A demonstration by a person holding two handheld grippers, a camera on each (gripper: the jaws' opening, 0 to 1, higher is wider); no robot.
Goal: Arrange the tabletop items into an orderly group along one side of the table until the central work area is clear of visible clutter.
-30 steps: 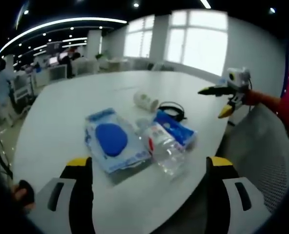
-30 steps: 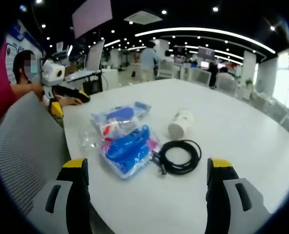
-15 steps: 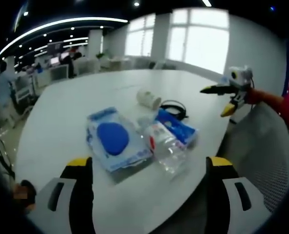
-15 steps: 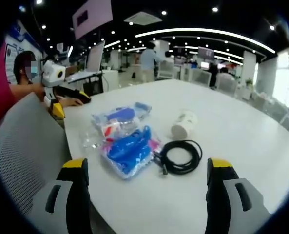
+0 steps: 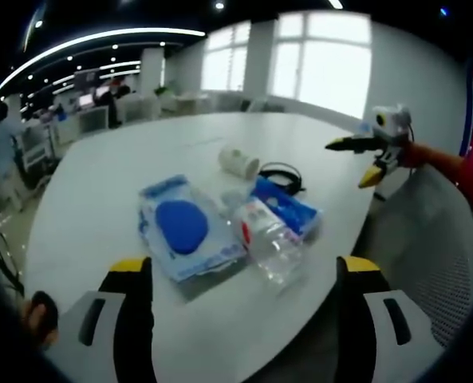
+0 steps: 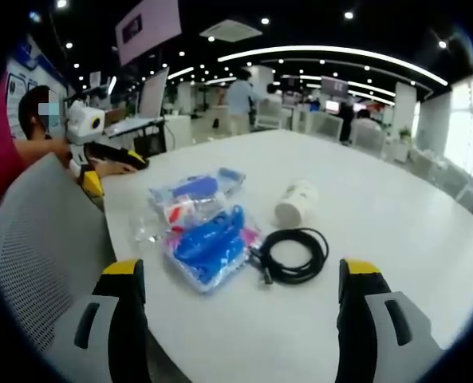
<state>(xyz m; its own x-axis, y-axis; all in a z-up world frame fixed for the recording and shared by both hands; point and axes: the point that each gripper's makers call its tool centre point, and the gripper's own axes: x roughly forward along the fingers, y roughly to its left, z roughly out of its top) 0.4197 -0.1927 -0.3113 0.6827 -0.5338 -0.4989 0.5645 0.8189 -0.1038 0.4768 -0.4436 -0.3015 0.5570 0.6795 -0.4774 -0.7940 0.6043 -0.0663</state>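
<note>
On the white table point(image 5: 92, 183) lies a small cluster: a clear packet with a blue round pad point(image 5: 184, 229), a clear bottle with a red label point(image 5: 266, 239), a blue packet point(image 5: 288, 209), a coiled black cable point(image 5: 282, 177) and a white paper cup point(image 5: 238, 163) on its side. My left gripper point(image 5: 244, 267) is open, short of the cluster, nothing between its jaws. In the right gripper view, the blue packet point(image 6: 208, 243), bottle point(image 6: 176, 214), cable point(image 6: 293, 255) and cup point(image 6: 295, 202) lie ahead of my open right gripper point(image 6: 240, 267). Each gripper also shows in the other's view, at the table edge.
A grey mesh chair back point(image 5: 427, 239) stands at the table edge beside the cluster, also seen as the chair back point(image 6: 37, 239). The far tabletop point(image 6: 396, 231) is bare. Office desks and people fill the background.
</note>
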